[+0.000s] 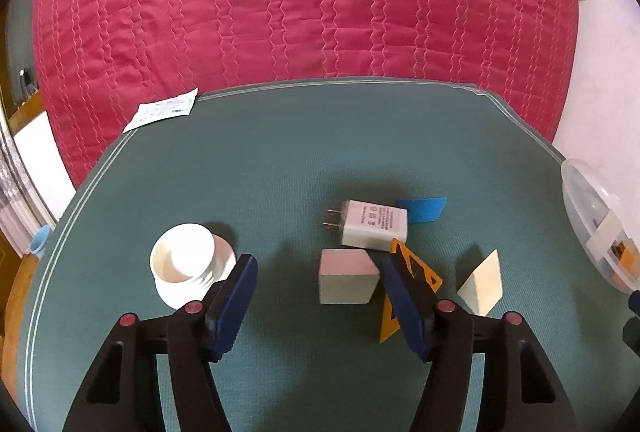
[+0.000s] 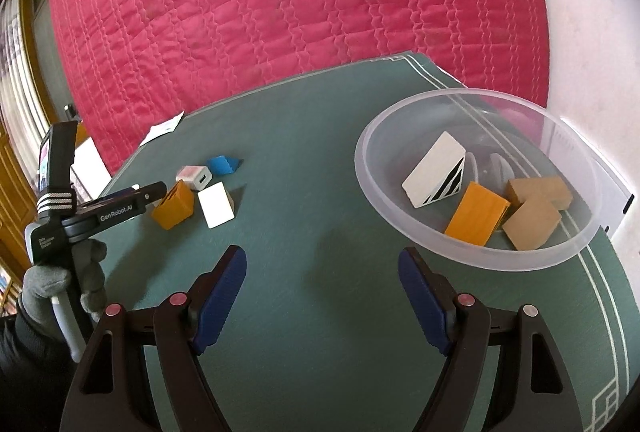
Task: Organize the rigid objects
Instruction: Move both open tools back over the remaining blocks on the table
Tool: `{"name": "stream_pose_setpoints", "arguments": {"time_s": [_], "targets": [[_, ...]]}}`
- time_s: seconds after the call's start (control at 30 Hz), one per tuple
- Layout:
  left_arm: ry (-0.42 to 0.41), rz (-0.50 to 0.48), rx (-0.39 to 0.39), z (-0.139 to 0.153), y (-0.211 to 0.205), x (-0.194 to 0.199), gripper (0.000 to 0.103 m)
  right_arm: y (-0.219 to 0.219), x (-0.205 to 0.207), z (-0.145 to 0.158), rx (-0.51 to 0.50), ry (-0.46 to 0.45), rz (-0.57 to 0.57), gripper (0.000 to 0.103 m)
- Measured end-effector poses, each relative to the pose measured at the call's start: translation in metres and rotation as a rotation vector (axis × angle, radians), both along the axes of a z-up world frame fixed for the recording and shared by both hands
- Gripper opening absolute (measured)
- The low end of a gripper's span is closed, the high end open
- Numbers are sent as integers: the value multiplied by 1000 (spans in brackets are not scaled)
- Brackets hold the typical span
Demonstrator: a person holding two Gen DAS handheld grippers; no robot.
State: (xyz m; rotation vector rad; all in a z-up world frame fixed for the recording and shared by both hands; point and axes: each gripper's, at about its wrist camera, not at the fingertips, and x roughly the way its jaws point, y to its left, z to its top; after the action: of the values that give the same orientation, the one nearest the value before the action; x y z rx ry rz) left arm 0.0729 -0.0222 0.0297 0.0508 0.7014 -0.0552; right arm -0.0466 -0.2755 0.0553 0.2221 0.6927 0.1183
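Left wrist: left claw (image 1: 320,298) open astride pink-topped cube (image 1: 347,277), pads clear. Right claw (image 2: 322,298) open, empty, near bowl (image 2: 576,252).

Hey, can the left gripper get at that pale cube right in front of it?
Probably yes. The left gripper stands open with the pale cube between its fingers, untouched. The orange triangle crowds the right finger and may get nudged.

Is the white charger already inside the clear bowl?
No, the white charger lies on the green mat, outside the clear bowl.
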Motion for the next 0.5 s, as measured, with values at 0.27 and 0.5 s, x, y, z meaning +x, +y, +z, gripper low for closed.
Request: {"name": "stream_pose_setpoints", "arguments": {"time_s": [0.27,0.5], "targets": [[-7,-34,-14,0,2,0,68,0,3,-3,8,20,-3,79],[-3,-43,-15,1,-1,1,72,1,4,-4,10,22,-3,79]]}}
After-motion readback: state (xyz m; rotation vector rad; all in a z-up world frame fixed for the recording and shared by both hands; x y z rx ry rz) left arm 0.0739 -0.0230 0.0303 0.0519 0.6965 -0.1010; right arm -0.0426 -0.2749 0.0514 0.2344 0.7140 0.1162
